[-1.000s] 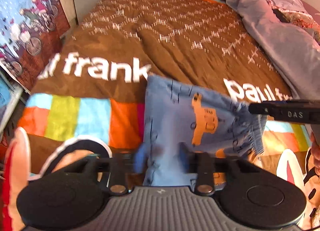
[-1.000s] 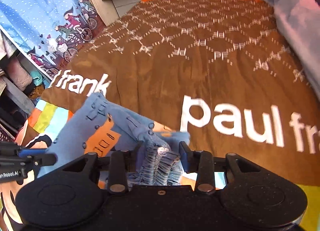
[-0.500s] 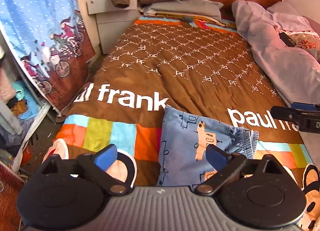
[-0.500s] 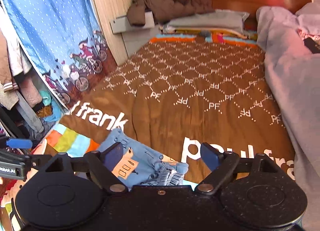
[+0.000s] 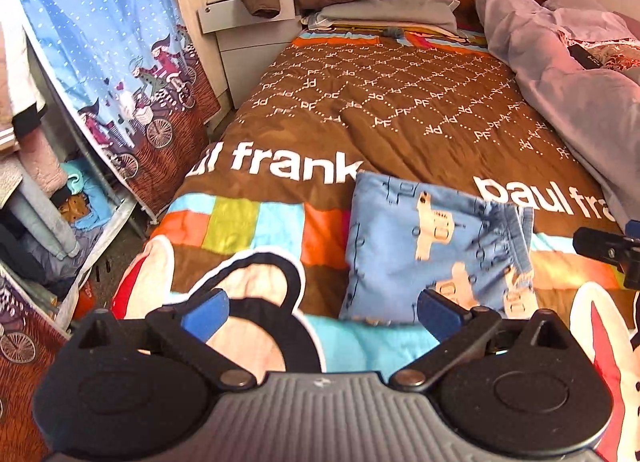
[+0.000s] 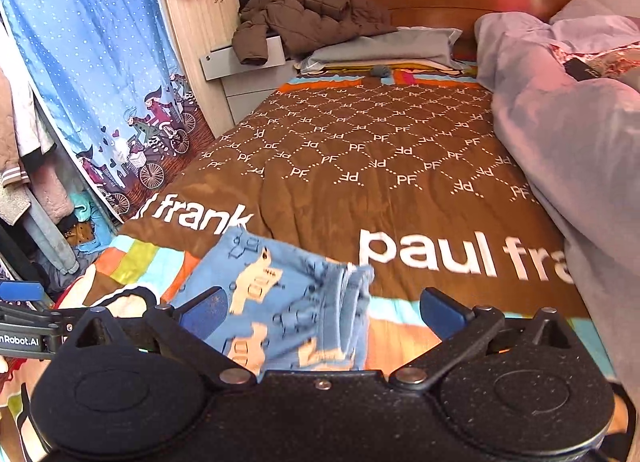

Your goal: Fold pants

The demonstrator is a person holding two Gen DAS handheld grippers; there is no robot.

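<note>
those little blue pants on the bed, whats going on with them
A person with a hand-held gripper in each hand is folding them. The blue pants lie folded into a compact bundle on the brown bedspread. The left hand-held gripper and the right hand-held gripper have just been opening, with nothing between their jaws, so neither grips the pants now.

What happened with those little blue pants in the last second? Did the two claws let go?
Yes. Both the left gripper and right gripper have just opened, released the pants, and pulled back and up. The pants stayed folded on the brown bedspread.
</note>
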